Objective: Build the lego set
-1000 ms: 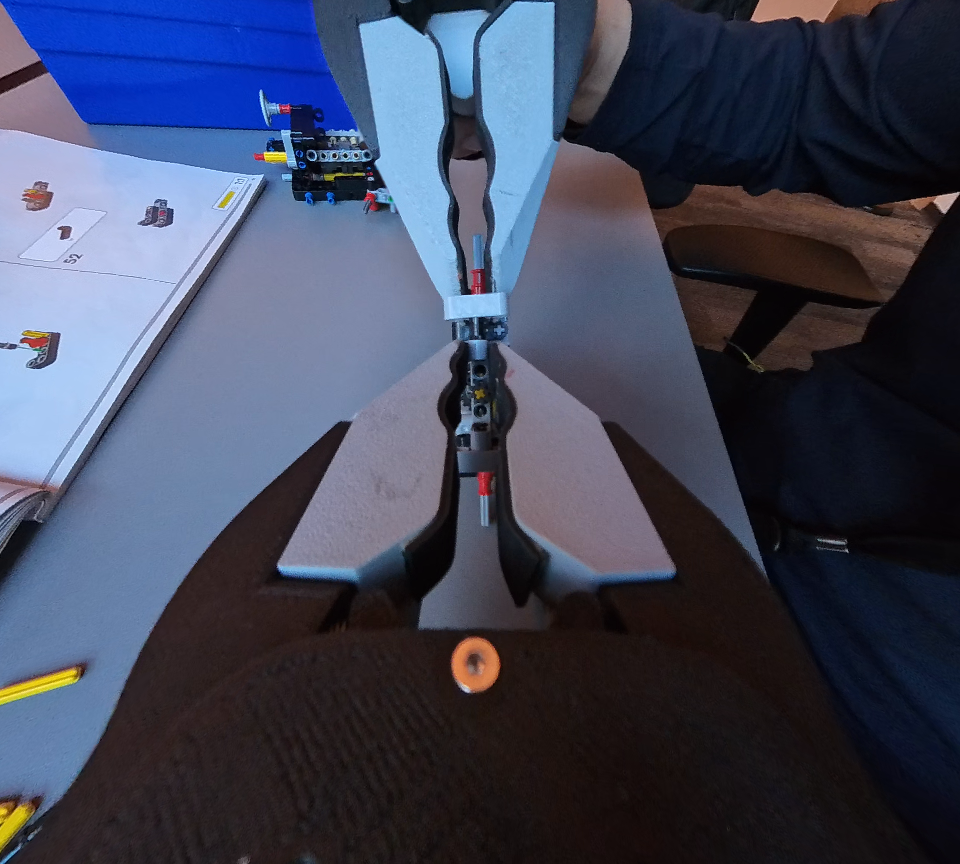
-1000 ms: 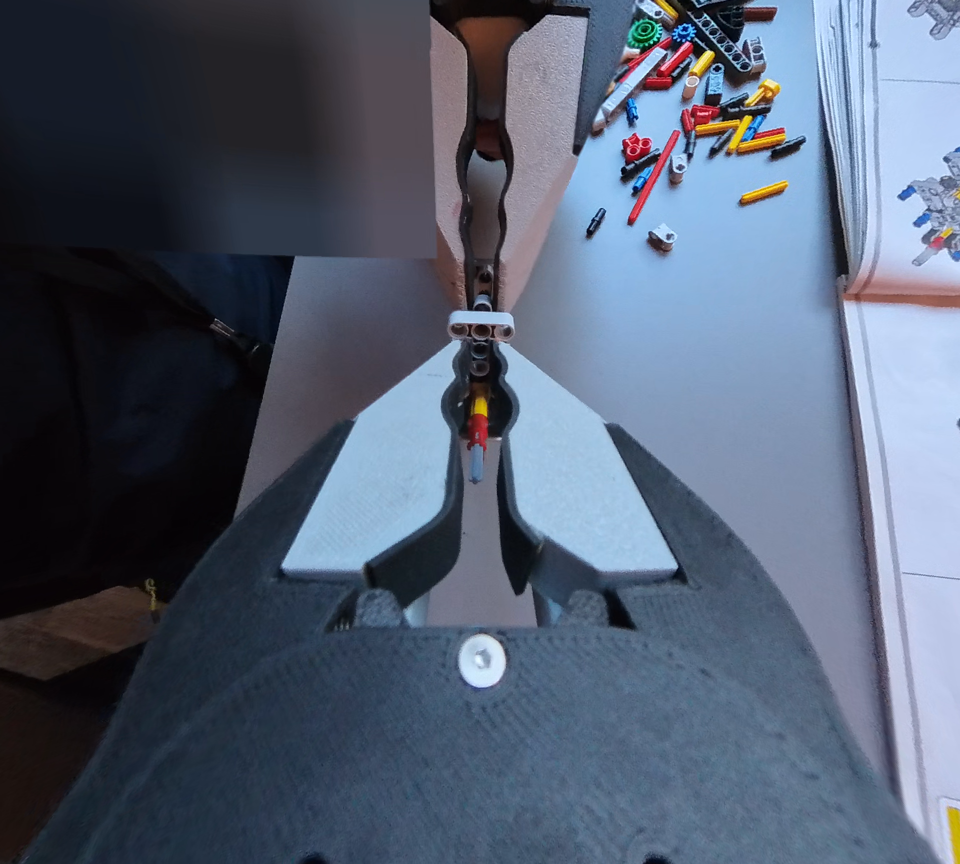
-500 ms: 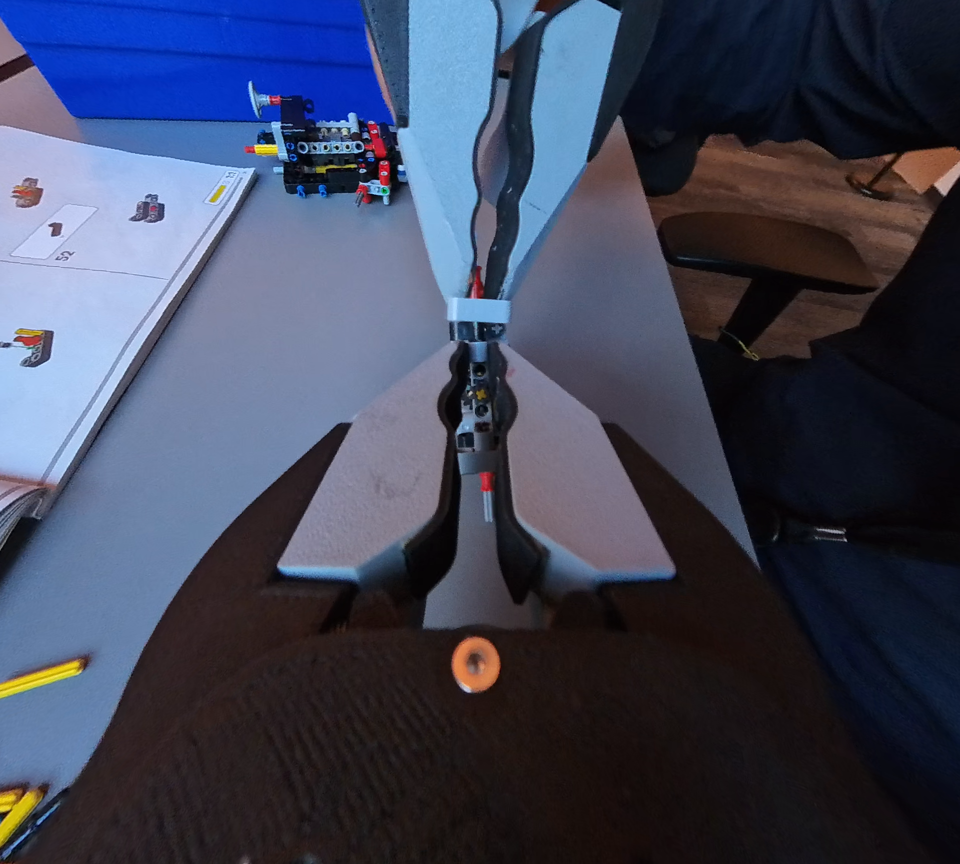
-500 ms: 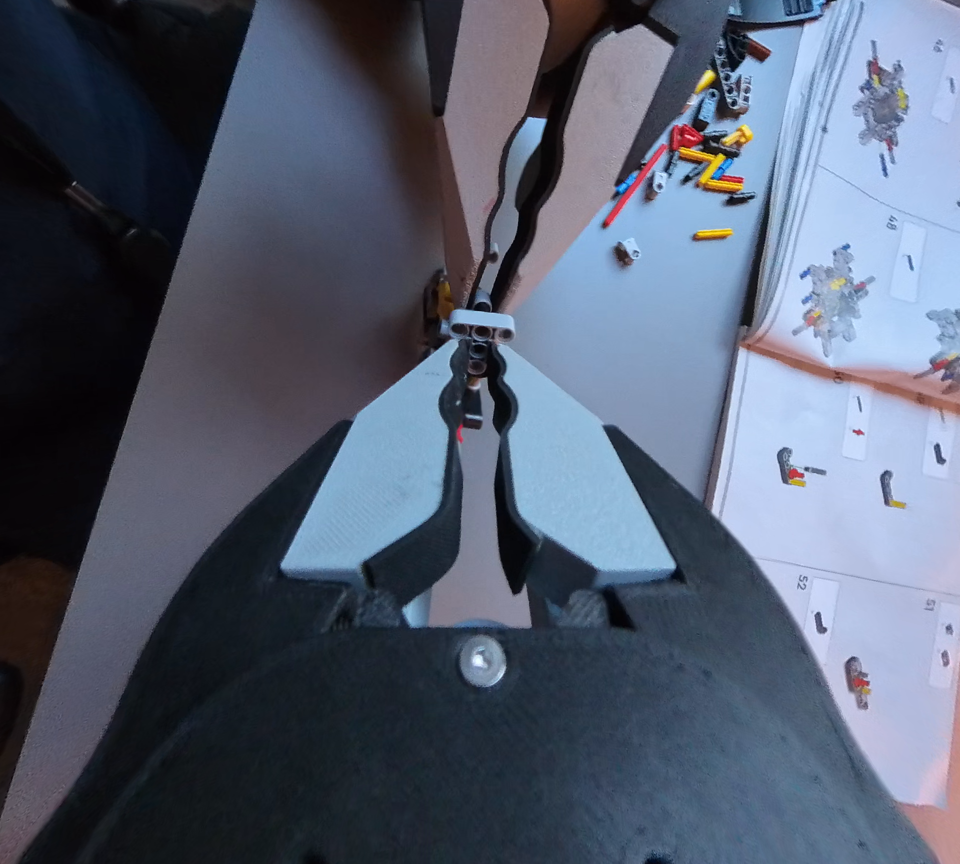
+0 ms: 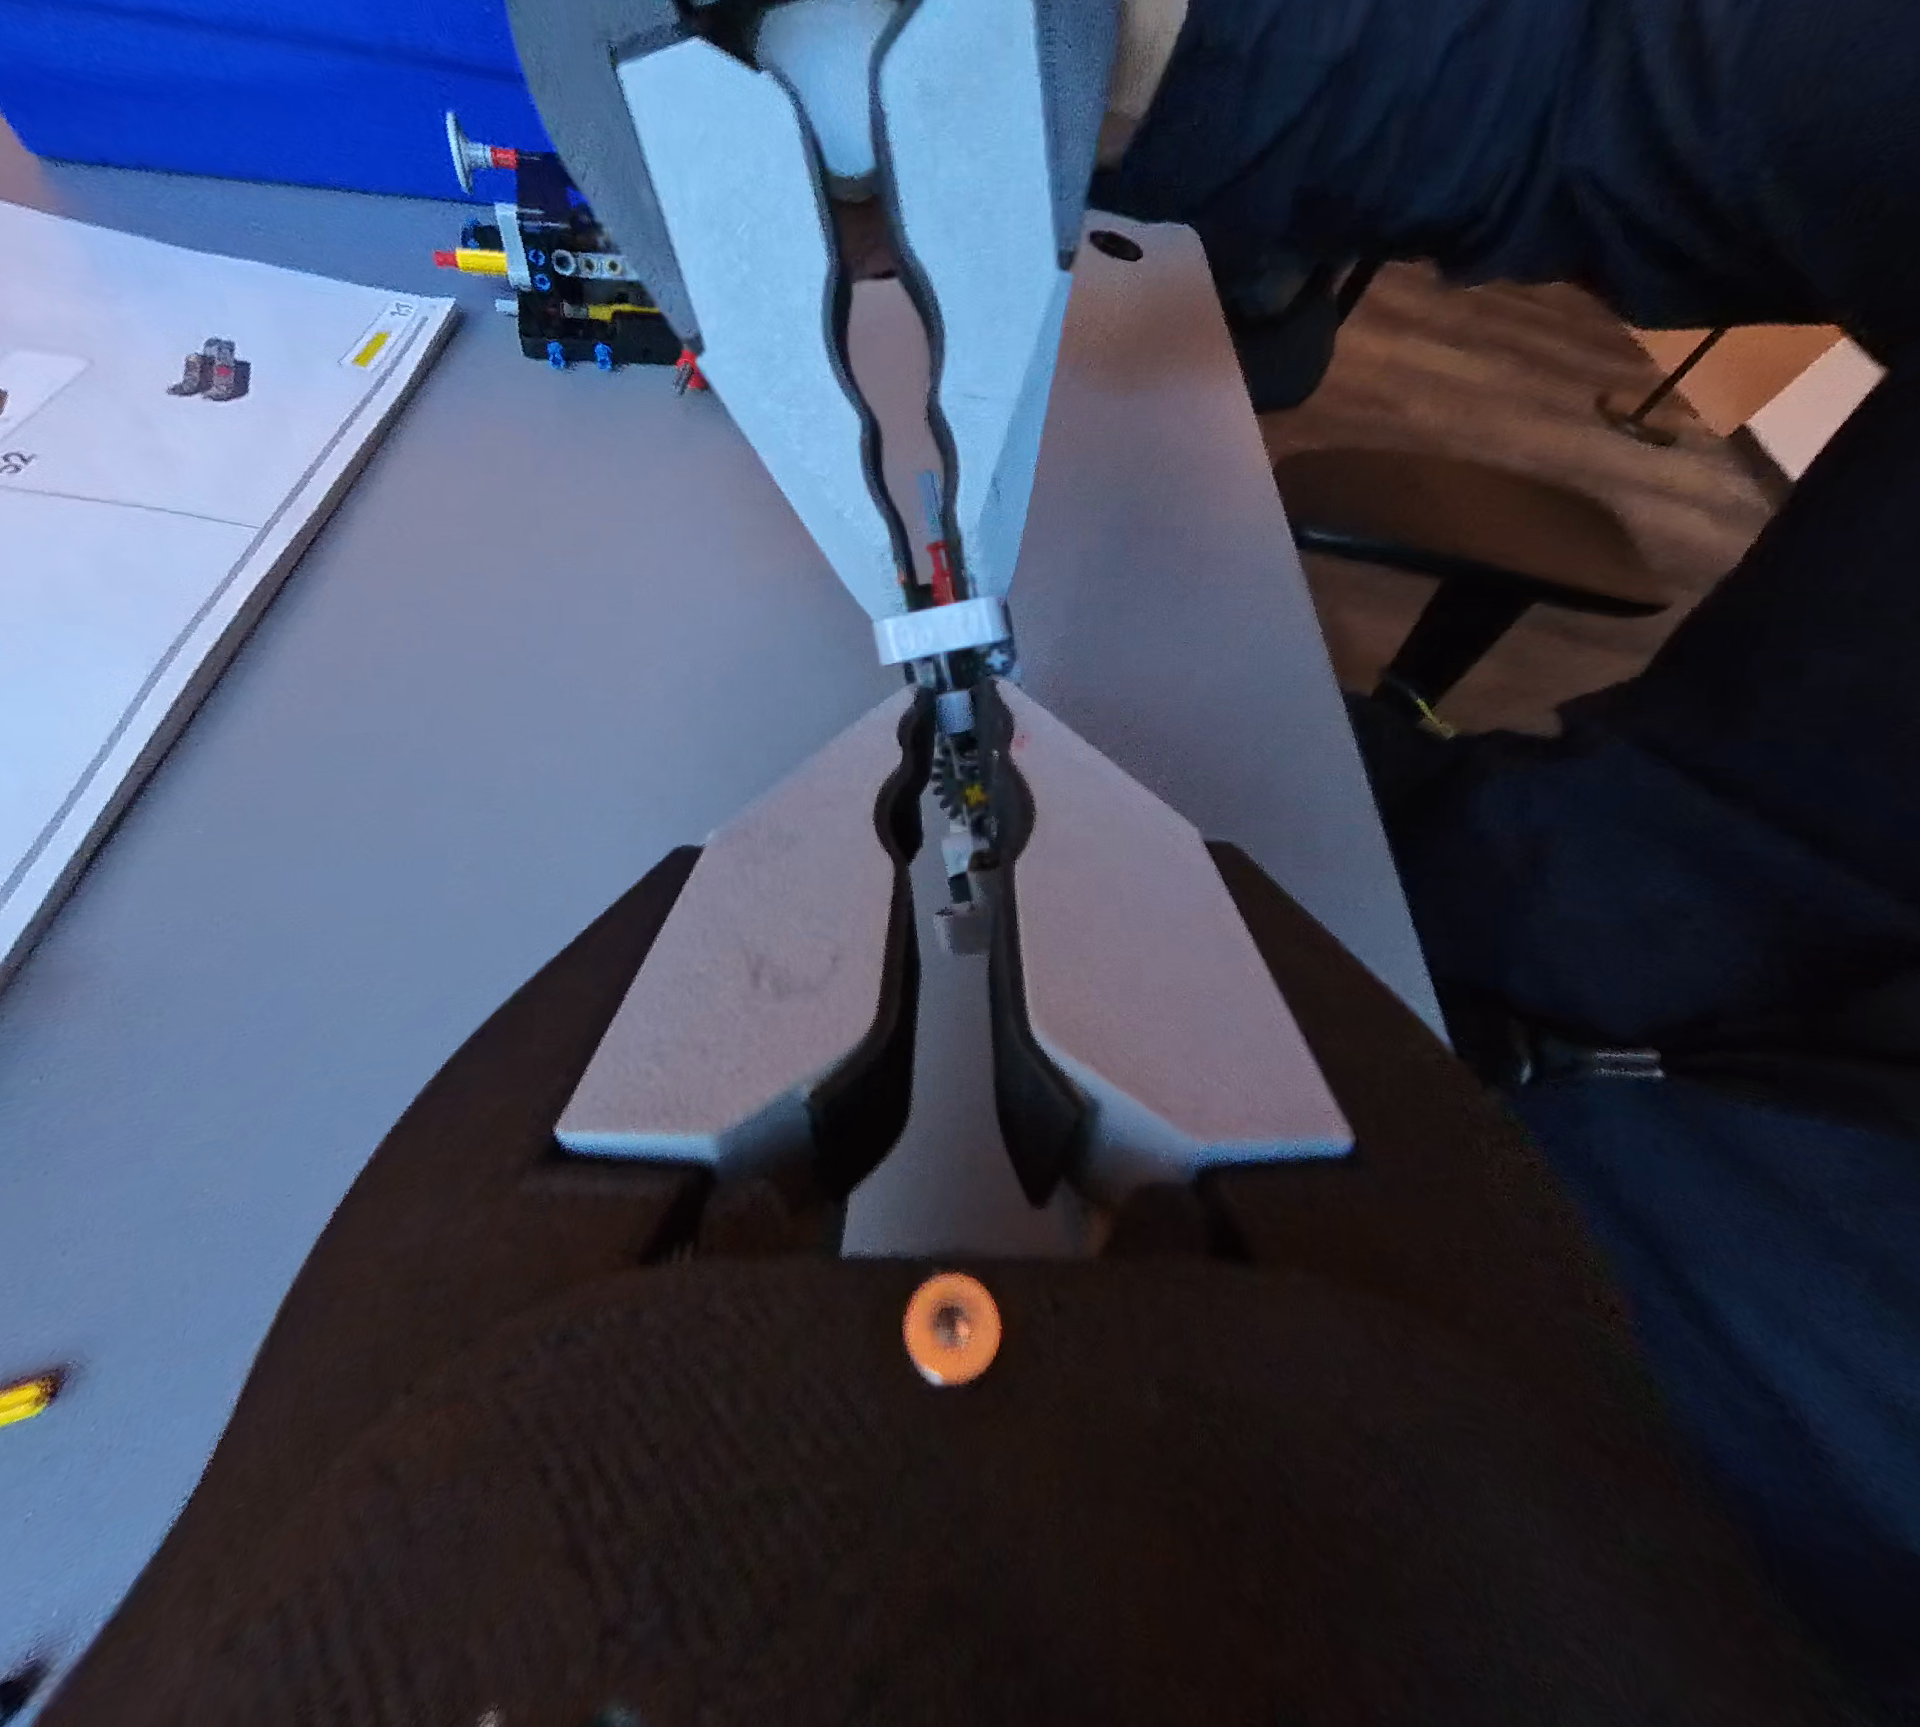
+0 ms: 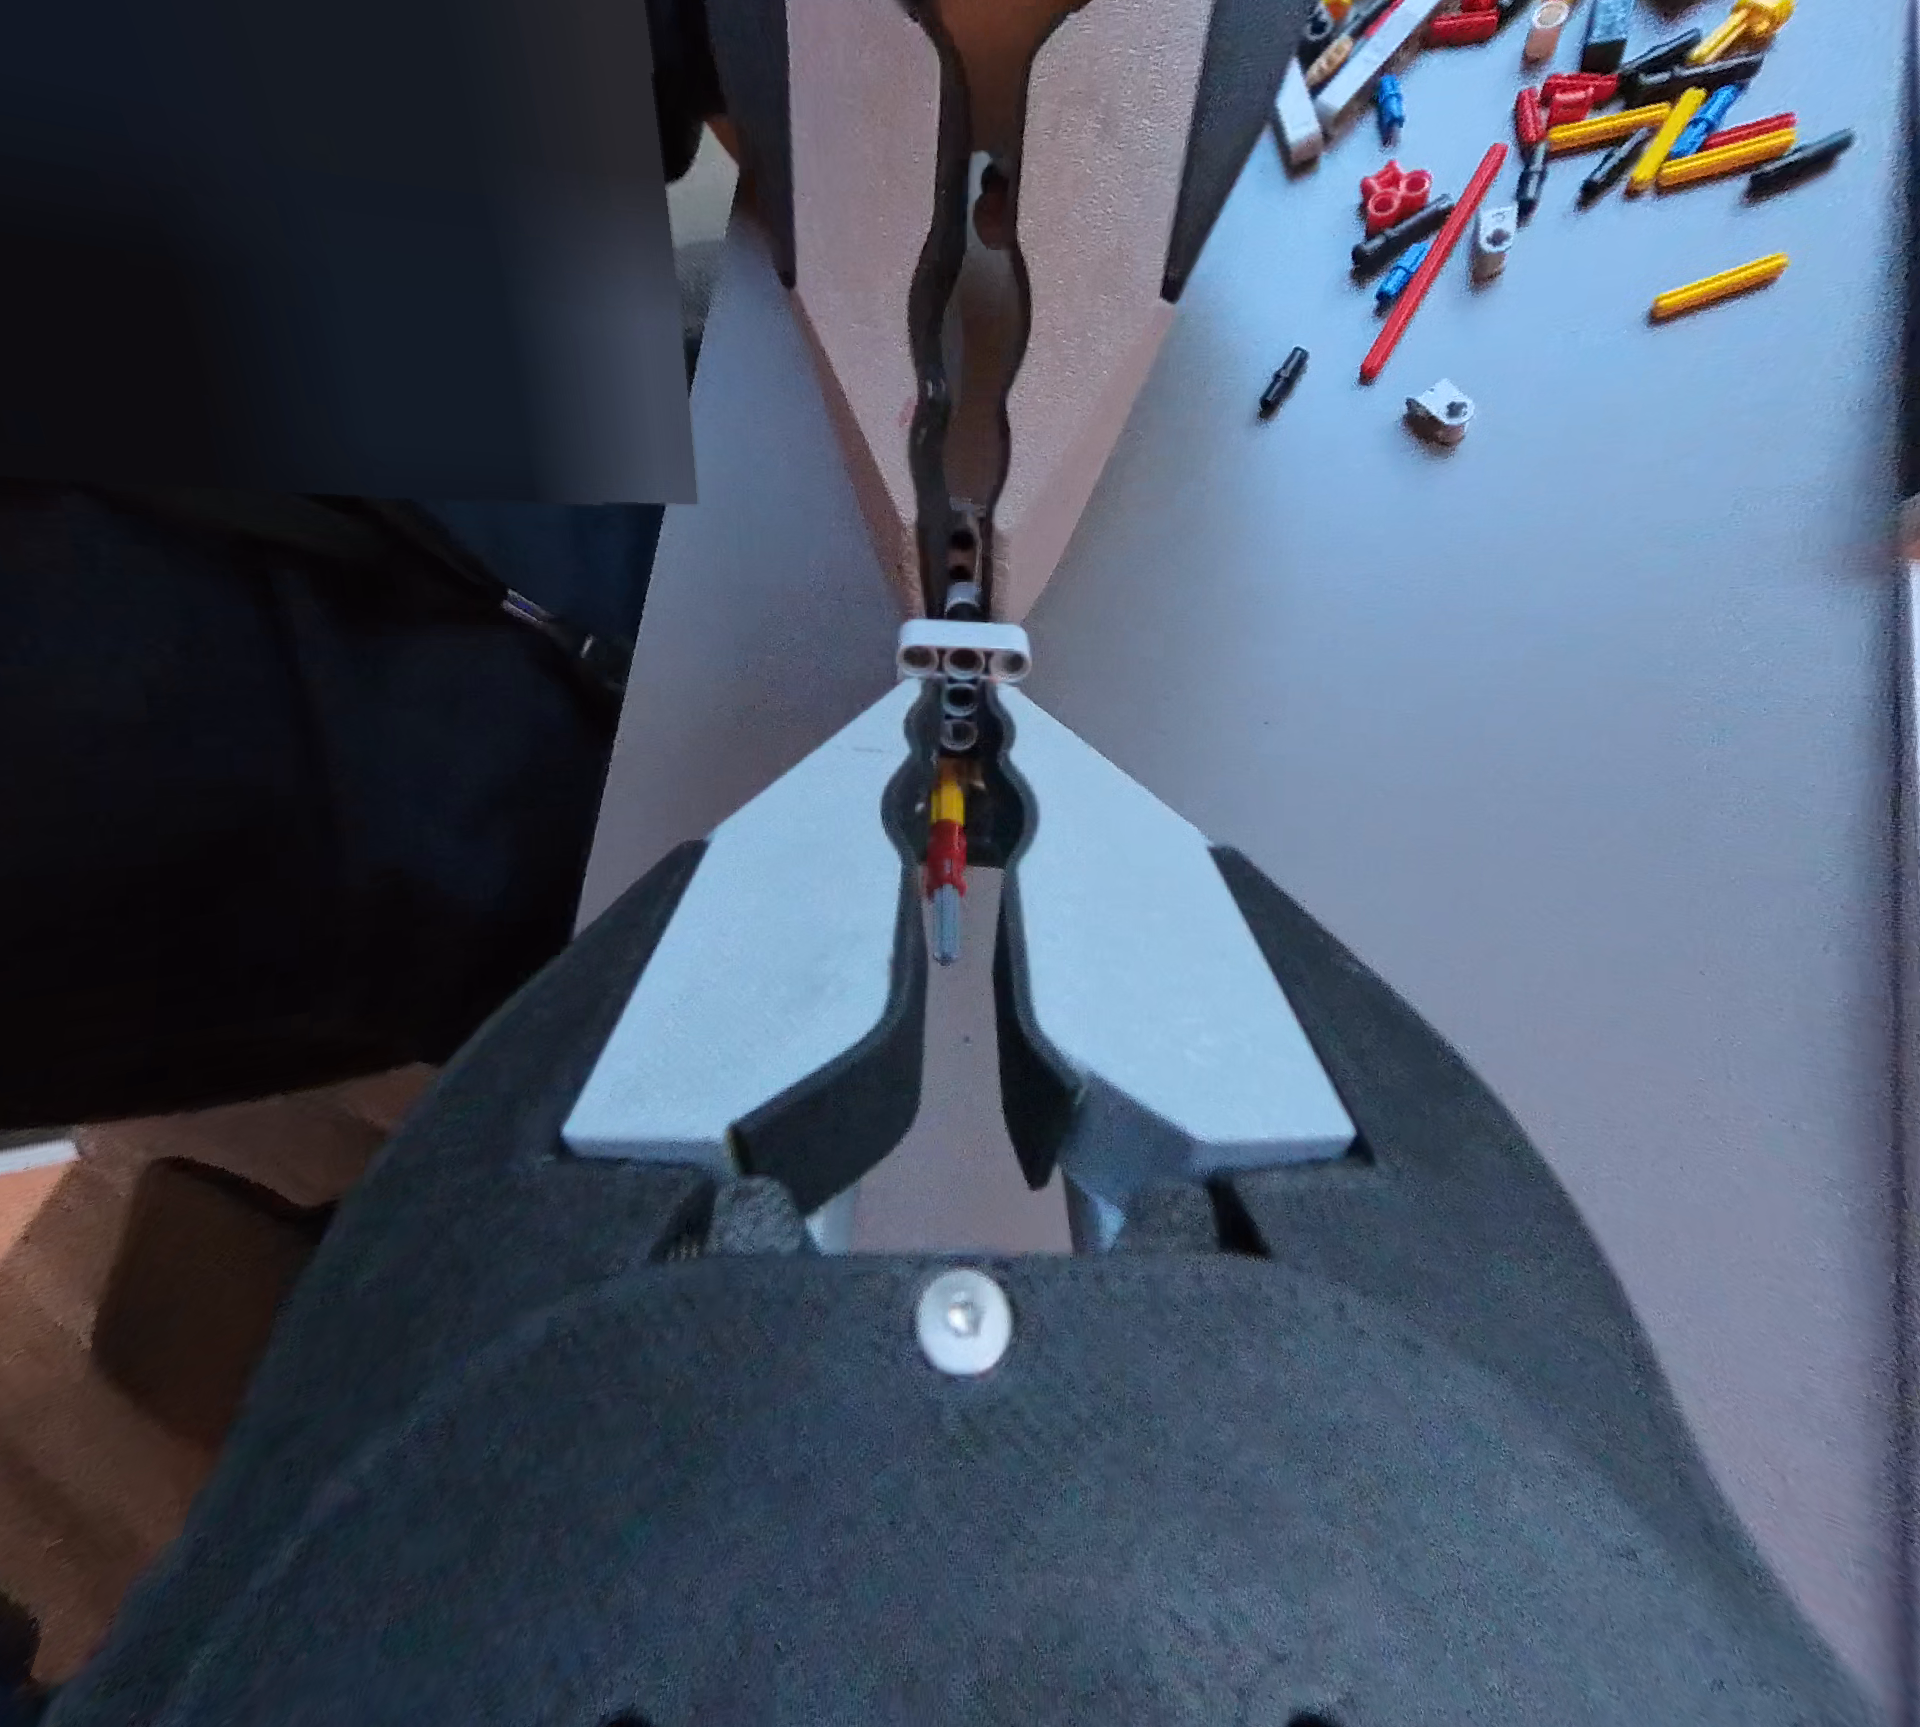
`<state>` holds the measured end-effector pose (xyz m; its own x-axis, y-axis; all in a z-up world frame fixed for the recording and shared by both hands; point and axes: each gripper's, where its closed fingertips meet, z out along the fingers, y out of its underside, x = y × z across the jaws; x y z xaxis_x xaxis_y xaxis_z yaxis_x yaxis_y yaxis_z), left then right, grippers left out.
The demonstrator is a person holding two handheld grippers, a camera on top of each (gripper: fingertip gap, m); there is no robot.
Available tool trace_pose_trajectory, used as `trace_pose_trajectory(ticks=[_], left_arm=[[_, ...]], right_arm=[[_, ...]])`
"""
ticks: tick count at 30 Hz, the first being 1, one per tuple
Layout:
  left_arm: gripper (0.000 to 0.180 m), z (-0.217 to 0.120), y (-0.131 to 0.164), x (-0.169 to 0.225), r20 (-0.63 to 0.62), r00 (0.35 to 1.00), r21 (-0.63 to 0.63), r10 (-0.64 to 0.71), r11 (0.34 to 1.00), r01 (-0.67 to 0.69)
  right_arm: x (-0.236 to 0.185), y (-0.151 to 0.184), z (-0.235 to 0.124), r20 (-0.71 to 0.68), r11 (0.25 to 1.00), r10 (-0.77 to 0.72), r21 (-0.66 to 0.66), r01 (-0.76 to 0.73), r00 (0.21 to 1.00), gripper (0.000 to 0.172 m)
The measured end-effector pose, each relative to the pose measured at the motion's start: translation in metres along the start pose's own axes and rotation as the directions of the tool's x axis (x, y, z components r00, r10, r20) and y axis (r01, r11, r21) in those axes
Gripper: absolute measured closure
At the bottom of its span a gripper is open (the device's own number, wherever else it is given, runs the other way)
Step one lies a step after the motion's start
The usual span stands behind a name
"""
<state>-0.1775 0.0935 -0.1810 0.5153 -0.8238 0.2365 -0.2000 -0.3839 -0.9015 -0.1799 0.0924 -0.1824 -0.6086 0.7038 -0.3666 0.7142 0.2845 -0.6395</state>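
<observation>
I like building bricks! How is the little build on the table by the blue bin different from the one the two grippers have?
The black build sits alone on the grey table; the thin assembly hangs above it, pinched end to end by the left gripper and the right gripper. The black build is blocky; the thin assembly is long and narrow, with a white beam across its middle. Both have red and yellow bits.

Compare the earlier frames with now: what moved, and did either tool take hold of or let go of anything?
The right tool swung: half a second ago it leaned off-axis, and now it faces the left tool nearly head-on again. Nothing was taken or released: both tools stay closed tip to tip on the small brick assembly, white beam between the tips. The built model, booklet and loose parts lie unmoved on the table.
</observation>
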Motion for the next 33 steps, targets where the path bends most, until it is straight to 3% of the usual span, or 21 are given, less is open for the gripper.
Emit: trace_pose_trajectory(ticks=[7,11,13,18,25,30,33], left_arm=[[0.175,-0.004,0.004,-0.004,-0.057,0.993,0.005,-0.100,0.995,0.100],[0.173,-0.001,0.008,-0.009,-0.082,0.984,-0.010,-0.158,0.987,0.158],[0.163,-0.007,0.004,-0.011,-0.117,0.970,0.018,-0.214,0.976,0.217],[0.167,-0.019,0.014,-0.020,-0.170,0.910,-0.008,-0.377,0.924,0.381],[0.174,-0.017,0.028,-0.016,-0.171,0.894,-0.085,-0.415,0.910,0.407],[0.174,-0.012,0.037,-0.018,-0.138,0.901,-0.125,-0.412,0.909,0.397],[0.175,-0.008,0.044,-0.016,-0.126,0.907,-0.162,-0.402,0.910,0.381]], right_arm=[[0.006,-0.002,0.004,0.019,0.983,0.087,0.158,-0.089,0.996,0.168],[0.014,0.012,0.008,-0.031,0.981,0.123,0.158,-0.116,0.992,0.168],[0.017,0.018,0.010,-0.020,0.975,0.153,0.166,-0.147,0.988,0.168],[0.024,0.030,0.012,0.010,0.959,0.195,0.208,-0.193,0.981,0.168],[0.028,0.030,0.003,0.031,0.936,0.198,0.292,-0.198,0.980,0.168],[0.038,0.025,-0.016,0.029,0.886,0.168,0.434,-0.164,0.985,0.168],[0.039,0.035,-0.018,0.028,0.892,0.188,0.414,-0.183,0.982,0.168]])
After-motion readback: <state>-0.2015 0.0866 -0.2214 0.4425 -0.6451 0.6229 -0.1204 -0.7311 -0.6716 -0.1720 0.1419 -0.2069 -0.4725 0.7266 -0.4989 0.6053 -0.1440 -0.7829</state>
